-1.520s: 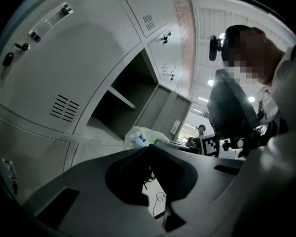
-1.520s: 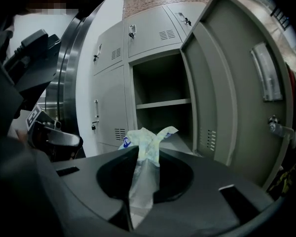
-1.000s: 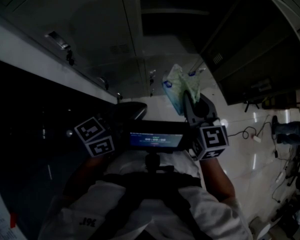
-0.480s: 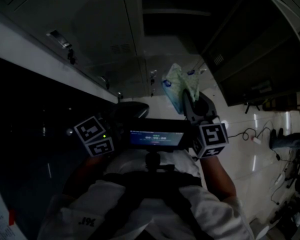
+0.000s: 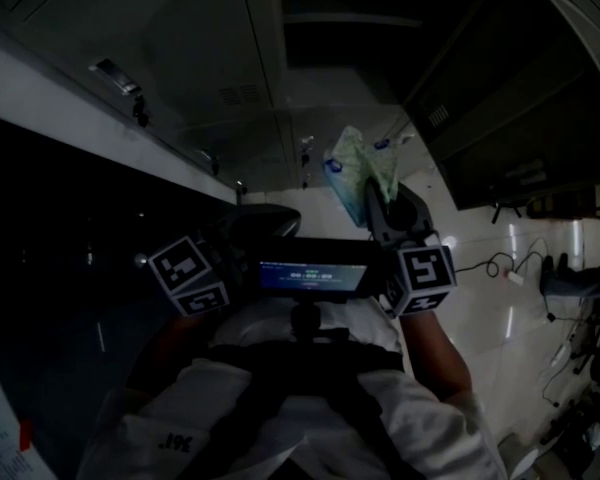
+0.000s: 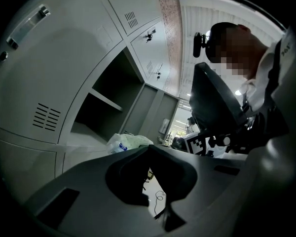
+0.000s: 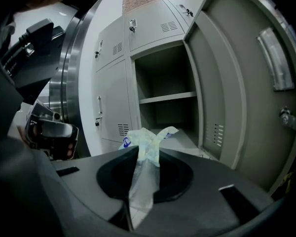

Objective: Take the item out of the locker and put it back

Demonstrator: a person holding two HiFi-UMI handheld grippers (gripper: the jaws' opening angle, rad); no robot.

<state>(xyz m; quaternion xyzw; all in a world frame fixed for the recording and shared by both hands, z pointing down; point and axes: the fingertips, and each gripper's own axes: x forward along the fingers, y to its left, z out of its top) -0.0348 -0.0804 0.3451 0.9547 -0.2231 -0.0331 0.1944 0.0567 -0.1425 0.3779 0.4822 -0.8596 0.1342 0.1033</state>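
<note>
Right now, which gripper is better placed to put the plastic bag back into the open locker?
Right. The right gripper is shut on the plastic bag and points at the open locker. The left gripper holds nothing.

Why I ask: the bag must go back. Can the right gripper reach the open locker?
Probably yes. The door stands wide open, and nothing shows between the locker and the right gripper, shut on the bag.
</note>
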